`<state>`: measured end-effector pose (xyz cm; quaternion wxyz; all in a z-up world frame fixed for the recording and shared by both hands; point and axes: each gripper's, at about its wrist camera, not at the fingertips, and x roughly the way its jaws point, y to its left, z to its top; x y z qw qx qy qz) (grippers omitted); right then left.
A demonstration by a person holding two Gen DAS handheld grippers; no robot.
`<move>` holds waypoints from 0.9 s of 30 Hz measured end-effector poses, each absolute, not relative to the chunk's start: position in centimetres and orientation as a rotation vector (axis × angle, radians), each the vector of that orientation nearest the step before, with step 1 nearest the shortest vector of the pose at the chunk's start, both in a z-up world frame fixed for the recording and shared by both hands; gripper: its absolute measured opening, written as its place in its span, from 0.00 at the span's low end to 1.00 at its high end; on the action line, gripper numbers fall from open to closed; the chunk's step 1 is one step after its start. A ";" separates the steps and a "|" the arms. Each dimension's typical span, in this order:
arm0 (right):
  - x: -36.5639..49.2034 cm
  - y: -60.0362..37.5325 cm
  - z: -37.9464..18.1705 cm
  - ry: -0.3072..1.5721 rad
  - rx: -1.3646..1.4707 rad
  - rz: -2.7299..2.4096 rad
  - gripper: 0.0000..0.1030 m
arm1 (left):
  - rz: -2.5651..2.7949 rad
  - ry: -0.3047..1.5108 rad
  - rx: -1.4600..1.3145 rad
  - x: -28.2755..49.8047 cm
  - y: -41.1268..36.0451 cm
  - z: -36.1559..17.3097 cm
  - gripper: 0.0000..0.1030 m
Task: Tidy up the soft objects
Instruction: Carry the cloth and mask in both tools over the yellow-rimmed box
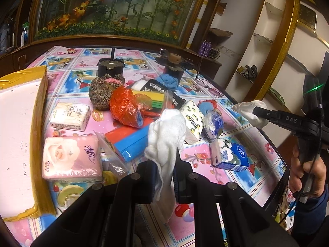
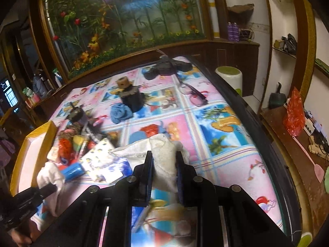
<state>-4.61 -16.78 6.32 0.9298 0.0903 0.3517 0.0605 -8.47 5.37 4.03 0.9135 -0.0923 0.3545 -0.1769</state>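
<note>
Left gripper (image 1: 164, 164) clenched on a white cloth (image 1: 166, 131), angled down over the bench (image 1: 205, 156) clutter. Right gripper (image 2: 164, 164) gripped another white cloth (image 2: 164, 156), tilted down, off the bench.

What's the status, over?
Left tool shut on white cloth. Right tool shut on second cloth. Tissue packs cluttered nearby.

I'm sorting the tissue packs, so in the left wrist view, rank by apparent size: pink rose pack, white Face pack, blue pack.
1. pink rose pack, though nearest the camera
2. white Face pack
3. blue pack, close to the Face pack, so that order is unsure
</note>
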 end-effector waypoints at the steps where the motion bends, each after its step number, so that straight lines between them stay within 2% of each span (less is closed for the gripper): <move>1: -4.7 -16.3 6.5 0.719 0.184 0.140 0.20 | -0.365 0.728 -0.197 -8.5 5.6 4.2 0.13; 27: -4.3 -2.8 8.6 0.756 0.076 0.441 0.20 | -0.178 0.576 -0.349 -11.7 17.1 8.4 0.13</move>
